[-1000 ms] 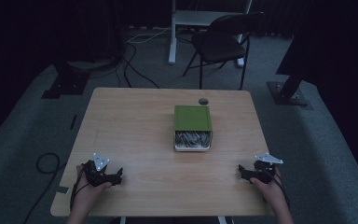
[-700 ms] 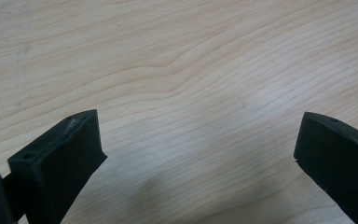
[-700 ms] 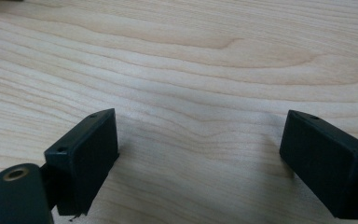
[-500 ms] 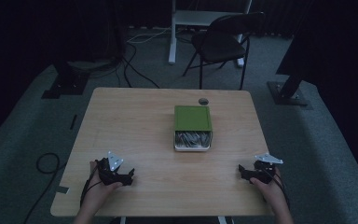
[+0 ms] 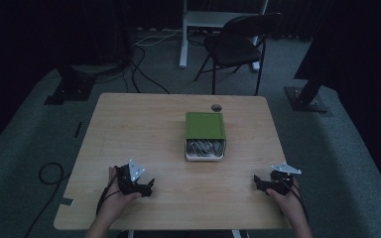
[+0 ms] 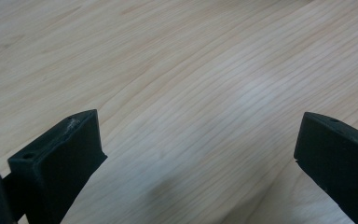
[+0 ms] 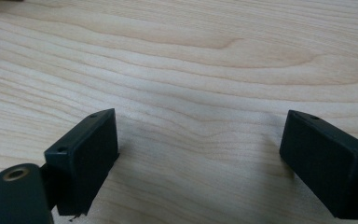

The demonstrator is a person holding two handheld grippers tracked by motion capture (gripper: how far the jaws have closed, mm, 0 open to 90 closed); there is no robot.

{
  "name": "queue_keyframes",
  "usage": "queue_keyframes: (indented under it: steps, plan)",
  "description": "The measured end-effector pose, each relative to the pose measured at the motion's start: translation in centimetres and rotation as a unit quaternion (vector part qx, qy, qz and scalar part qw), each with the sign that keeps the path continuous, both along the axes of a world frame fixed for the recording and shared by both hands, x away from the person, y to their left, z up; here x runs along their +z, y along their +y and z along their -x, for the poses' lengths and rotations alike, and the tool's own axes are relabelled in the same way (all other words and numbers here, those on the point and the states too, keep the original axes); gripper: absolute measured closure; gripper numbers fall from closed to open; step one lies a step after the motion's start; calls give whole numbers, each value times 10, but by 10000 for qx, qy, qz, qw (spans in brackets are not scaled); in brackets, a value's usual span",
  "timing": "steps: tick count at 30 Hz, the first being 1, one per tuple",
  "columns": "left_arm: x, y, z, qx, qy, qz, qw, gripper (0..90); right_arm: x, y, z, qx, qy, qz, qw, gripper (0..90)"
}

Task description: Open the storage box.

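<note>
Both tongs spread wide, green box (image 5: 206,125) half-open, silvery contents (image 5: 206,148)

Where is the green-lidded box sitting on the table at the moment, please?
In the high view the green-lidded box sits right of the table's middle, just in front of a small round hole near the far edge, well beyond both grippers.

**Both grippers low, jaws wide**

L hand (image 5: 114,196) grips the left gripper (image 5: 149,186) near the front-left; wrist turned so it aims right and slightly forward. Grey plate on top, tilted. Jaws spread wide apart w/ nothing between them. R hand (image 5: 286,198) grips the right gripper (image 5: 256,182) near the front-right, aimed left. Its jaws also wide apart, nothing between. Forearms enter from the bottom edge, well apart.
</note>
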State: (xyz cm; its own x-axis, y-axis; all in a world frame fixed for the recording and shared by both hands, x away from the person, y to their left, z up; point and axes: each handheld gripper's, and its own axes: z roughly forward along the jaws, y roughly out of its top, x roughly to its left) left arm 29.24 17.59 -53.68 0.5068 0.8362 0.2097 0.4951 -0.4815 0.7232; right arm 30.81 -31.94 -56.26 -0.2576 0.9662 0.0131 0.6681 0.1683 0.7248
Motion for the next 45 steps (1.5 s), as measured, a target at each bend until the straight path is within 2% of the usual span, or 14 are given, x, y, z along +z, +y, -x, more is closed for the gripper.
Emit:
queue_keyframes:
  steps: [11, 15, 16, 20, 21, 23, 26, 31, 34, 36, 38, 40, 42, 45]
  plan:
    - [3, -23, -4, -358, -182, -212, 9990, 16, 0, 0, 0, 1, 0, -2, 10000, 111]
    - [5, -34, -5, -494, -293, -305, 9979, 20, 0, 0, 0, -3, 0, -4, 10000, 110]
    - [5, -39, -6, -579, -396, -383, 9968, 20, 0, 0, 0, -3, 1, -5, 10000, 111]
    - [5, -45, -7, -630, -440, -457, 9960, 21, 0, 0, 0, -1, -1, -3, 10000, 110]
    - [5, -52, -7, -752, -567, -668, 9933, 21, 0, 0, 0, -1, -1, -3, 10000, 110]
    - [5, -58, -7, -877, -586, -872, 9906, 21, 0, 0, 0, -1, -2, -3, 10000, 110]
    - [4, -65, -7, -977, -594, -934, 9890, 21, 0, 0, 0, -2, -1, -5, 10000, 110]
    - [6, -78, -7, -1158, -771, -1033, 9849, 21, 0, 0, 0, -2, -1, -4, 10000, 110]
    - [7, -86, -7, -1292, -904, -1248, 9796, 20, 0, 0, 0, -2, 0, -5, 10000, 110]
    - [8, -91, -7, -1364, -944, -1277, 9778, 20, 0, 0, 0, -2, 0, -5, 10000, 110]
    - [9, -96, -6, -1487, -1042, -1354, 9740, 21, 0, 0, 0, -3, 1, -6, 10000, 110]
    - [9, -100, -6, -1529, -1046, -1316, 9738, 21, 0, 0, 0, -3, 1, -6, 10000, 110]
    - [9, -104, -6, -1587, -1099, -1393, 9713, 20, 0, 0, 0, -2, 0, -6, 10000, 110]
    - [9, -112, -4, -1724, -1218, -1634, 9637, 21, 0, 0, 0, -2, 0, -7, 10000, 110]
